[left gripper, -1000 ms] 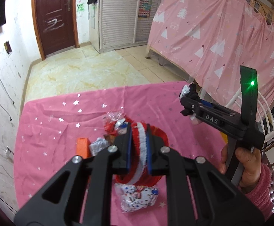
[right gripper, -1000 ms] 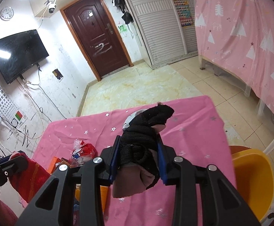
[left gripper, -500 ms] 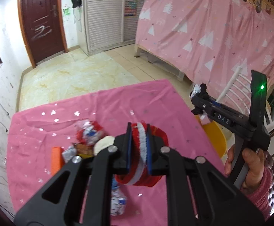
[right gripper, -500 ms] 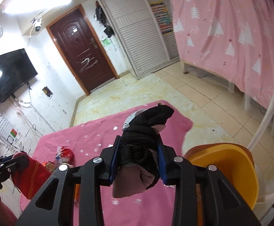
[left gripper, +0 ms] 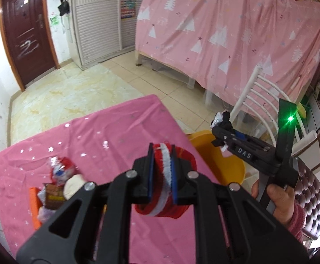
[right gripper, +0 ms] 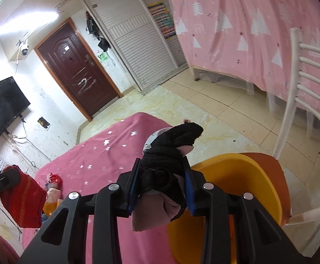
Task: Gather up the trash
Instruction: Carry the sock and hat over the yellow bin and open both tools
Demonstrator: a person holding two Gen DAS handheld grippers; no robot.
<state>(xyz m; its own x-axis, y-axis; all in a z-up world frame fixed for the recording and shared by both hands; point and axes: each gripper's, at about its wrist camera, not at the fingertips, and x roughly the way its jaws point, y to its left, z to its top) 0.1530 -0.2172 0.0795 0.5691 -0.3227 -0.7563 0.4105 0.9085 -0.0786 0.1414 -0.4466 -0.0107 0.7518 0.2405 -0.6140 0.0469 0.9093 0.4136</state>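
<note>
Trash [right gripper: 168, 167] (black cloth) clamped above yellow bin [right gripper: 247, 176].

The letters "DAS" stand in white on the black body of the right hand-held gripper [left gripper: 222, 125]. A scrawled white "2" marks the brown door [left gripper: 28, 35]. Print on the wall poster [left gripper: 128, 1] is too small to read.

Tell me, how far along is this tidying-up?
Nothing shows inside the yellow bin yet, as far as its visible part tells. In hand: the left hand-held gripper is shut on a red and white sock, and the right hand-held gripper on a black and pink cloth bundle, right beside the bin. Left: both drops, plus the wrappers lying on the pink tablecloth.
</note>
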